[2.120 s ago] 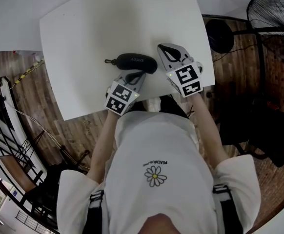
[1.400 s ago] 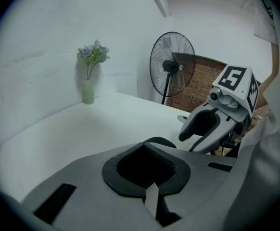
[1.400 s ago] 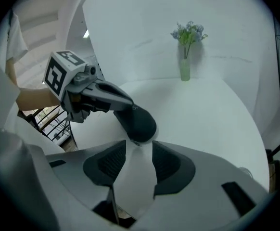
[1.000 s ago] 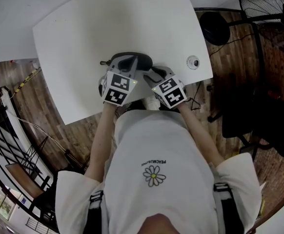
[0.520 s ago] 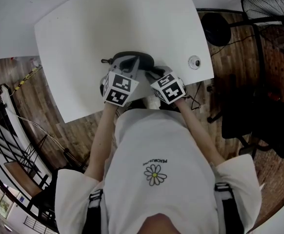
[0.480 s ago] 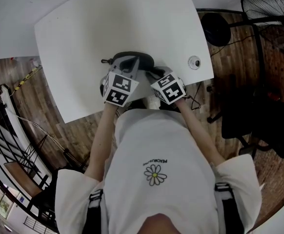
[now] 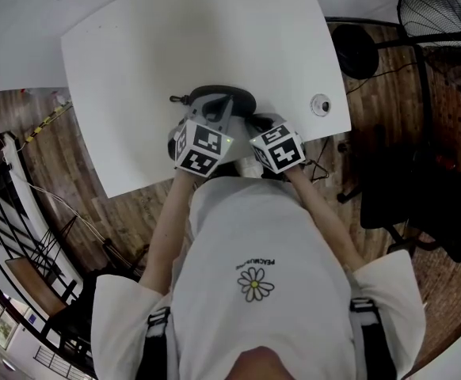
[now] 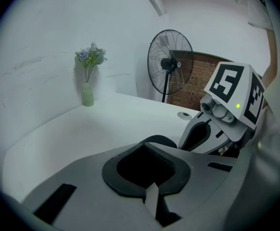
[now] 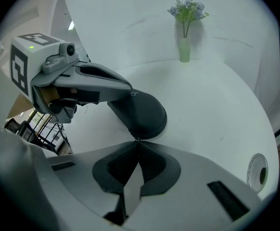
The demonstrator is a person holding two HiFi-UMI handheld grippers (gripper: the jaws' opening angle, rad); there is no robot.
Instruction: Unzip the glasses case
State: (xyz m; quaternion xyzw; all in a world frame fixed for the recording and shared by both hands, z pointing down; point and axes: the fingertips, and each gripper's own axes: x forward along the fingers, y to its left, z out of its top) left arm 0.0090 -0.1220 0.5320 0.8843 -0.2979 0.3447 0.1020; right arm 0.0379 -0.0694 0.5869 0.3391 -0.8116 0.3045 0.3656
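A black glasses case [image 7: 238,100] lies near the front edge of the white table [image 7: 175,38]. My left gripper [image 7: 215,108] is shut, and its fingers lie over the top of the case [image 9: 147,114], tips resting on it. In the left gripper view only a rounded end of the case [image 8: 160,141] shows past the closed tips [image 8: 147,147]. My right gripper [image 9: 137,141] is closing at the case's near end, its tips meeting on a small metal zipper pull. In the head view the right gripper [image 7: 252,122] sits close beside the left one.
A green vase of flowers [image 9: 184,49] stands at the table's far side. A round cable grommet [image 7: 320,105] is set in the table to the right of the grippers. A standing fan [image 7: 444,14] and a dark chair are on the wooden floor at the right.
The right gripper came in from the case's right side to its end and its open jaws closed there. The left gripper stayed on the case.
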